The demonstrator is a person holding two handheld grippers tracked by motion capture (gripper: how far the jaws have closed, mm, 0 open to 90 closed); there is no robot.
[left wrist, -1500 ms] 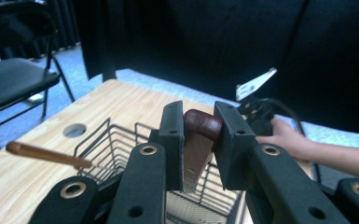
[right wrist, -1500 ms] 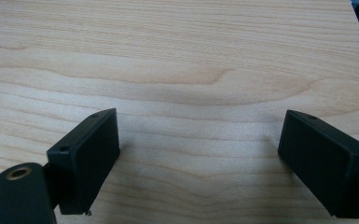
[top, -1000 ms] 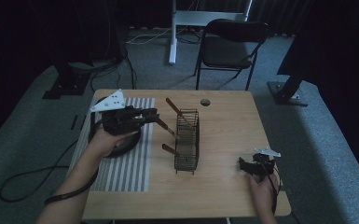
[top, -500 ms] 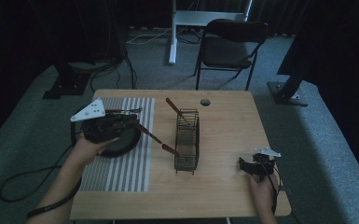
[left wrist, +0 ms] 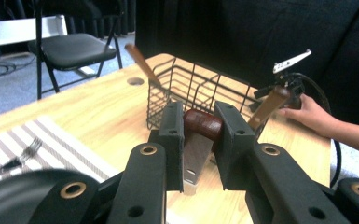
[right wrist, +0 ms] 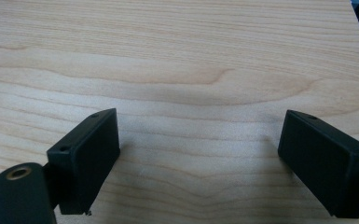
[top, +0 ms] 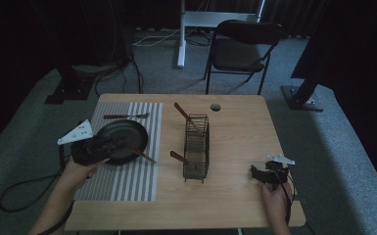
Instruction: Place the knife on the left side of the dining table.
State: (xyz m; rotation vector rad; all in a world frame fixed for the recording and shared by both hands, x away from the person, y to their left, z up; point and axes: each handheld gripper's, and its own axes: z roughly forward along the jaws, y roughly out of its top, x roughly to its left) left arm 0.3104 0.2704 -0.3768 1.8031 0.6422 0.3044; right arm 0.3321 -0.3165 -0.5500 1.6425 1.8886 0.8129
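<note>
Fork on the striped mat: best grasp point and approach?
Take the fork mid-handle from straight above, fingers straddling it front to back. It lies flat on the striped mat, lengthwise left-right, tines toward the basket, with the plate close on its near side.

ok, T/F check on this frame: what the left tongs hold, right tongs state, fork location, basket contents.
1. The left tongs are shut on a brown-handled knife. True.
2. The right tongs grip a spoon. False: they are open, nothing between them, over bare table.
3. The fork lies in the wire basket. False: it lies on the striped placemat, behind the dark plate.
4. A wooden-handled utensil sticks out of the wire basket. True.
</note>
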